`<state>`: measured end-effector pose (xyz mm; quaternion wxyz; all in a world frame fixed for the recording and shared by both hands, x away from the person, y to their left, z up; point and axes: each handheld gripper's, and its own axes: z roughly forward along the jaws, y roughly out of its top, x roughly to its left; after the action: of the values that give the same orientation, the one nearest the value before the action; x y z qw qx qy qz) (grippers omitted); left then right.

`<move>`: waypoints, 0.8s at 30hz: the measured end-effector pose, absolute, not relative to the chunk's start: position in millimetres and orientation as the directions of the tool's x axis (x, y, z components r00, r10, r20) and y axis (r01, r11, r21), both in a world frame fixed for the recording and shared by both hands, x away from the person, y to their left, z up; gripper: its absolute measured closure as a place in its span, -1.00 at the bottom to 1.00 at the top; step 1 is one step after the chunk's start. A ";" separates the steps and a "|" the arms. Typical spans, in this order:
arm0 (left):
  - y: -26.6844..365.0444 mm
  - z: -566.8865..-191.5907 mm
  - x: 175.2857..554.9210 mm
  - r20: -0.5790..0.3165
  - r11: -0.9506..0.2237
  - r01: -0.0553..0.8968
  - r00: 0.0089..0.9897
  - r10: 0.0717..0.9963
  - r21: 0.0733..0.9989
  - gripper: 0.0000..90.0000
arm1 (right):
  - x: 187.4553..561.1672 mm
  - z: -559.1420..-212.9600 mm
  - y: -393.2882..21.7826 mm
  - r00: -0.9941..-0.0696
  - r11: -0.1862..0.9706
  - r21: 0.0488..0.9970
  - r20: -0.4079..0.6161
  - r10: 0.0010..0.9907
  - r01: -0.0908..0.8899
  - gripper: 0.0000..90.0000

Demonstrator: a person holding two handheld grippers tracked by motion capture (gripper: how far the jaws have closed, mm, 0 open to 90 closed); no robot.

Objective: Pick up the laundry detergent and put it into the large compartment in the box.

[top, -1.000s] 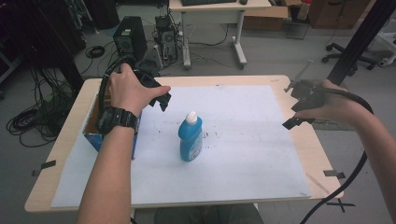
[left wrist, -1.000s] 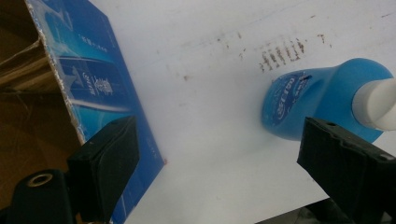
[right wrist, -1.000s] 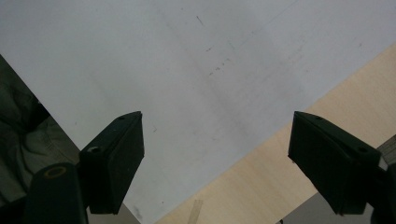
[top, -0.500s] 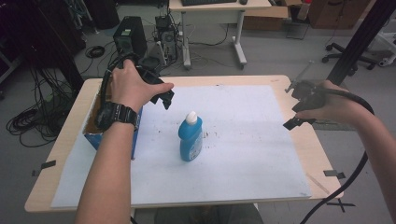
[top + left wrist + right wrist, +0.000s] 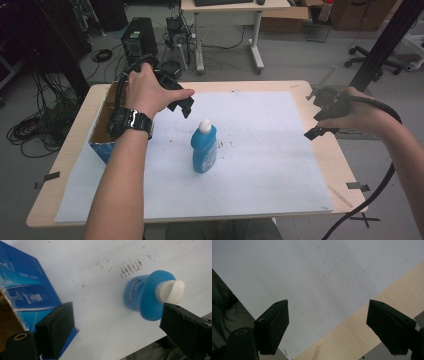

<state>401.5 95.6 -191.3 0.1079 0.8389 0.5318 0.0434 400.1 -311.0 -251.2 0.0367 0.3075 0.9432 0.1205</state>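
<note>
The blue bottle (image 5: pixel 204 149) with its white cap stands upright on the white paper sheet (image 5: pixel 260 150) that covers the table (image 5: pixel 327 150), a little left of the middle; it is at the same place as half a second ago and one second ago. The left claw (image 5: pixel 184 104) hangs above the sheet, behind the bottle and to its left, near it but not touching; in the left gripper view its two black jaws stand wide apart and hold nothing, and the bottle (image 5: pixel 147 296) appears between them, closer to the right jaw. Compared with one second ago, the left hand (image 5: pixel 150 92) sits slightly higher and farther from the person; the change from half a second ago is very small. The open blue cardboard box (image 5: pixel 102 135) stays at the left edge of the table, just beside the left forearm; its blue side (image 5: pixel 27 292) shows next to the left jaw. The right claw (image 5: pixel 316 131) is held over the right border of the sheet, well apart from the bottle, and it has almost not moved; in the right gripper view (image 5: pixel 327 322) its jaws are also released and wide open, with only the sheet and the wooden table edge under them.
</note>
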 end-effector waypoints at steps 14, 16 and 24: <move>74.1 -191.1 402.1 -0.040 -0.463 0.861 0.481 0.876 0.212 -0.73 | 399.1 -249.8 -312.9 -0.808 0.781 0.249 0.004 0.590 0.572 -0.59; 72.1 -190.9 402.0 -0.037 -0.467 0.859 0.484 0.874 0.211 -0.73 | 398.9 -249.6 -313.2 -0.806 0.781 0.247 0.005 0.591 0.574 -0.59; 57.8 -191.5 401.0 -0.026 -0.483 0.852 0.497 0.867 0.201 -0.73 | 398.1 -250.0 -314.6 -0.806 0.780 0.249 0.004 0.592 0.574 -0.60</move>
<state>401.0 57.8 -191.5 0.0941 0.8601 0.4998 0.0396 398.1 -314.6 -250.0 0.0372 0.3093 0.9426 0.1201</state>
